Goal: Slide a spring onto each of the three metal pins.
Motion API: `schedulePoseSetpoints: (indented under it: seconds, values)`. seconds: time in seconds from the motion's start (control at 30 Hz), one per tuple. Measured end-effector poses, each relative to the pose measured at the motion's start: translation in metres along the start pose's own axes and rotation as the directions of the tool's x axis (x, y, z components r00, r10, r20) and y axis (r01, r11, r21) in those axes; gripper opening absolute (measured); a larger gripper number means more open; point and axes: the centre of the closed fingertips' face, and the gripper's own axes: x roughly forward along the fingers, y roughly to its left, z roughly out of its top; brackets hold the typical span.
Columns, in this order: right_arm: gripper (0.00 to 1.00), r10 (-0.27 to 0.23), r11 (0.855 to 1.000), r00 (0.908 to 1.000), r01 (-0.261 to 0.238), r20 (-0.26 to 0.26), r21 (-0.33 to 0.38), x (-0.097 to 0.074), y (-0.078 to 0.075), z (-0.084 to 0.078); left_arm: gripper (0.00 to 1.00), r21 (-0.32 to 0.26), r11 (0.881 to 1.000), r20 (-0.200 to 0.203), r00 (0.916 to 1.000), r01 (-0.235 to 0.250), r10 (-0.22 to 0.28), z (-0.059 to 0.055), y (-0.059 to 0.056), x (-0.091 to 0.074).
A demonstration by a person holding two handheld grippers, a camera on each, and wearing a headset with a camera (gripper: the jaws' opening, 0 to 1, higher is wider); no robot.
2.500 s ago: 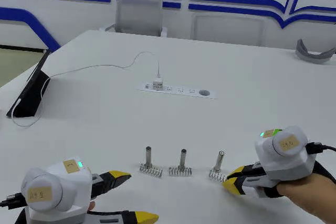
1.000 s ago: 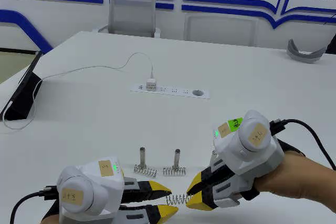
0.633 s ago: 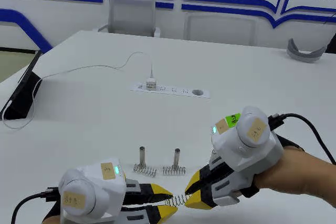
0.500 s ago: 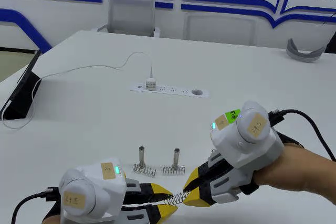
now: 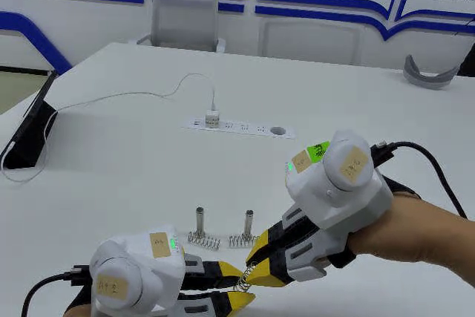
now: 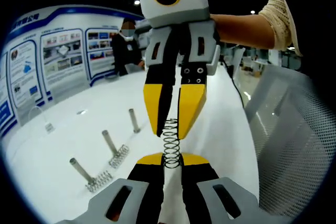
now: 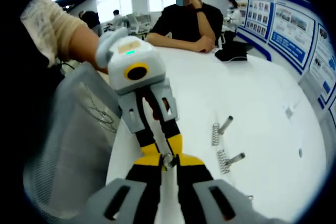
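A small steel spring (image 5: 243, 280) hangs in the air between my two grippers, one end in each. My left gripper (image 5: 234, 290) is shut on its near end, seen in the left gripper view as spring (image 6: 170, 142) rising from my left gripper (image 6: 167, 160). My right gripper (image 5: 257, 268) pinches the other end, and its yellow tips (image 6: 173, 125) reach in from above. Three metal pins (image 6: 135, 120) (image 6: 109, 142) (image 6: 80, 170) stand upright on the white table (image 5: 133, 154). Two more springs (image 5: 204, 240) (image 5: 242, 241) lie at the bases of the two pins (image 5: 200, 220) (image 5: 248, 222) in the head view.
A power strip (image 5: 237, 128) with a white plug and cable sits mid-table. A dark tablet (image 5: 26, 139) leans at the left edge, and a grey headset (image 5: 430, 73) lies far right. Chairs stand behind the table. A person sits across the table (image 7: 184, 22).
My right gripper lifted a spring from beside the right pin and carried it left to my left gripper. The two sets of tips have closed in, and the spring between them looks shorter.
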Motion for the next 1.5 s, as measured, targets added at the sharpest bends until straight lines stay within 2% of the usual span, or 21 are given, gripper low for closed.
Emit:
schedulePoseSetpoints:
  seconds: [0.33, 0.53, 0.67, 0.93, 1.1, 1.27, 1.5]
  values:
    - [0.12, -0.011, 1.0, 0.9986, 0.011, 0.052, 0.014, 0.004, -0.001, 0.011, 0.11, -0.047, 0.999, 0.025, 0.9996, -0.009, 0.01, 0.002, 0.004, -0.003]
    - [0.17, -0.035, 0.999, 0.9972, 0.033, 0.066, 0.034, 0.003, -0.005, 0.008, 0.11, -0.073, 0.997, 0.04, 0.9988, -0.027, 0.03, 0.002, 0.009, -0.006]
    - [0.15, -0.041, 0.998, 0.9952, 0.037, 0.088, 0.049, 0.001, -0.006, 0.011, 0.11, -0.078, 0.997, 0.041, 0.9987, -0.028, 0.031, 0.002, 0.009, -0.006]
    - [0.12, -0.051, 0.998, 0.9934, 0.046, 0.103, 0.049, 0.003, -0.006, 0.012, 0.11, -0.087, 0.996, 0.05, 0.9983, -0.027, 0.031, 0.005, 0.008, -0.005]
    - [0.12, -0.063, 0.997, 0.992, 0.057, 0.11, 0.06, 0.002, -0.008, 0.012, 0.12, -0.074, 0.997, 0.054, 0.9977, -0.037, 0.041, 0.005, 0.01, -0.005]
    - [0.12, -0.074, 0.995, 0.991, 0.066, 0.111, 0.072, -0.001, -0.012, 0.011, 0.18, -0.076, 0.996, 0.056, 0.9971, -0.048, 0.052, 0.006, 0.013, -0.006]
    - [0.12, -0.099, 0.992, 0.9892, 0.089, 0.108, 0.089, -0.01, -0.02, 0.006, 0.27, -0.108, 0.991, 0.055, 0.995, -0.078, 0.084, 0.002, 0.022, -0.015]
